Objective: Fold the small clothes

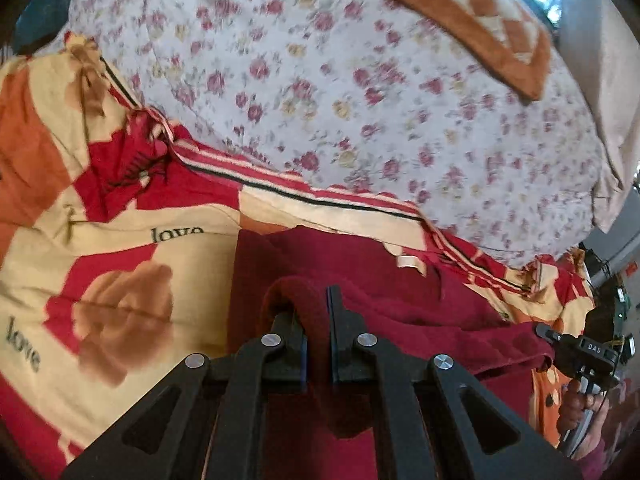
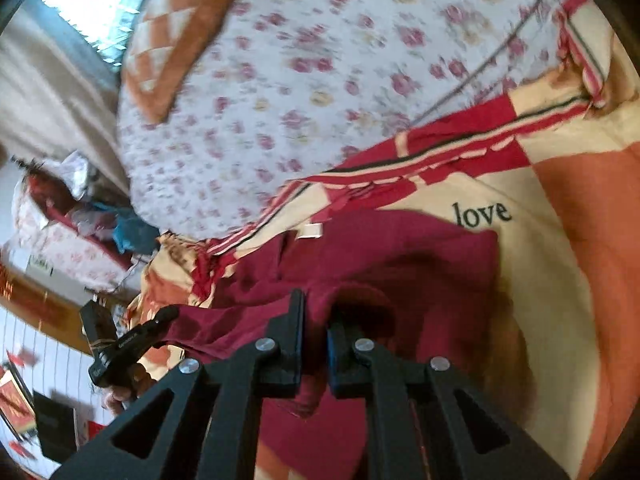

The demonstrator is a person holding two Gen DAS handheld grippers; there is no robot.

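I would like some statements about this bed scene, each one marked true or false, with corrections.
1. The left gripper grips a fold of the dark red garment. True.
2. The right gripper is empty and open. False: its jaws are shut on the same garment.
3. The garment lies on a blanket printed with "love". True.
4. The floral sheet is plain blue. False: it is white with pink flowers.

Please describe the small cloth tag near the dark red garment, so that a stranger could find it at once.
On the blanket with roses and the word "love" lies a dark red garment. At its far edge sits a small tag. It is the only pale, plain strip on that red cloth.
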